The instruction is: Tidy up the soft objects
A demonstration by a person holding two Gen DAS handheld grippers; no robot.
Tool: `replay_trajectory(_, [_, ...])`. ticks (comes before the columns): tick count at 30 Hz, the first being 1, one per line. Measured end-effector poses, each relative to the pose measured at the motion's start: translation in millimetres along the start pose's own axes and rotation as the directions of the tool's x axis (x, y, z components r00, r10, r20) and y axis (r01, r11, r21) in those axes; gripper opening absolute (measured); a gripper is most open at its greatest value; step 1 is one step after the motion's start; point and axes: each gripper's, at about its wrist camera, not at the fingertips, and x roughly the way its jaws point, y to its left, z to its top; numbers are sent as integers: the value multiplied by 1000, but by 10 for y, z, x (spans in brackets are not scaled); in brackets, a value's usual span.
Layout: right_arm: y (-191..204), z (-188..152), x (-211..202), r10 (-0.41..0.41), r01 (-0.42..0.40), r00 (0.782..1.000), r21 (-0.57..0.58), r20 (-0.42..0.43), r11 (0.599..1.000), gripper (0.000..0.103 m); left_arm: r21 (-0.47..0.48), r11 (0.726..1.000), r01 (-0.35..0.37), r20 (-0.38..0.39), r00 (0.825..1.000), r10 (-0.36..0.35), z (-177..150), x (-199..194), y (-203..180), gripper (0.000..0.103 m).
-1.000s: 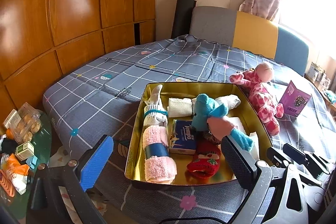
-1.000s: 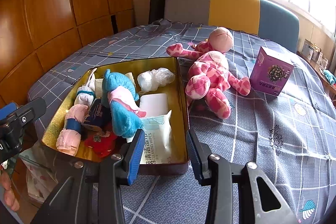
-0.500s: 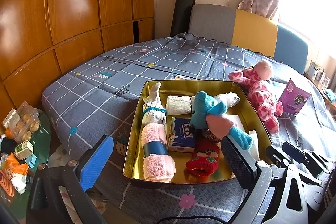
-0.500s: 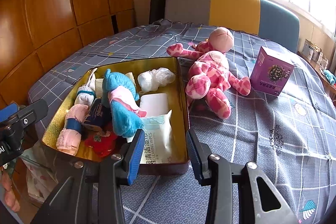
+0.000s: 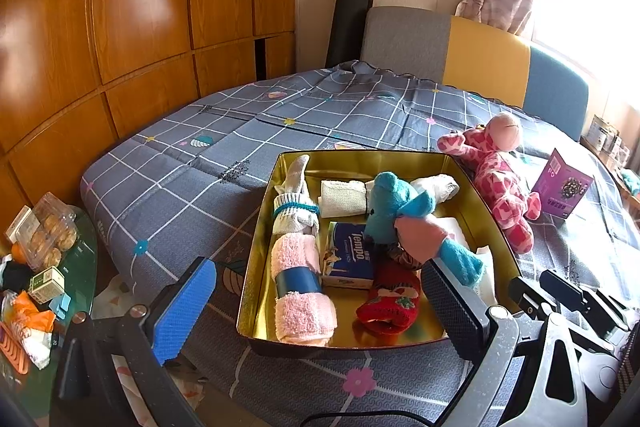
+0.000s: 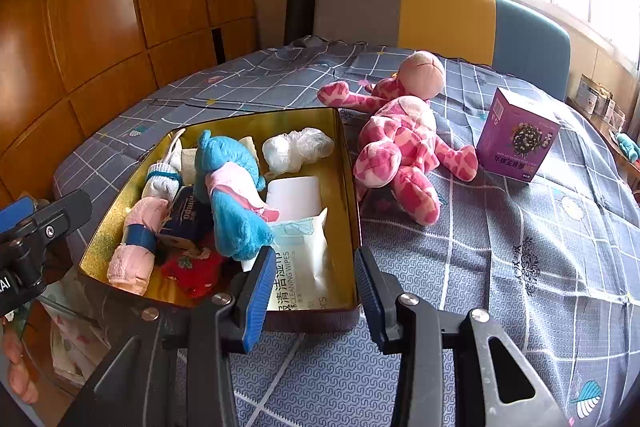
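A gold tin (image 5: pixel 360 158) lies on the grey checked bed, holding a blue and pink plush toy (image 5: pixel 390 203), a pink rolled towel (image 5: pixel 298 267), a white sock roll (image 5: pixel 294 215), a tissue pack (image 5: pixel 350 255) and a red sock (image 5: pixel 390 303). In the right wrist view the tin (image 6: pixel 256 119) also holds a pack of wipes (image 6: pixel 300 255). A pink spotted plush animal (image 6: pixel 404 147) lies on the bed just right of the tin. My left gripper (image 5: pixel 320 307) hovers open, short of the tin's near edge. My right gripper (image 6: pixel 314 291) hangs open above the tin's near right corner, gripping nothing.
A purple box (image 6: pixel 516 135) stands on the bed right of the pink plush. A glass side table (image 5: pixel 86 247) with snack packs sits left of the bed. Wooden wardrobe panels line the left; a grey, yellow and blue headboard (image 6: pixel 444 15) is behind.
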Motion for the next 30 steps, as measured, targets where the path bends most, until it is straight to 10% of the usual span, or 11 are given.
replay_trajectory(30, [-7, -20, -14, 2, -2, 1000, -2, -4, 1000, 41, 1, 1000, 0, -7, 1000, 0, -9, -6, 8, 103])
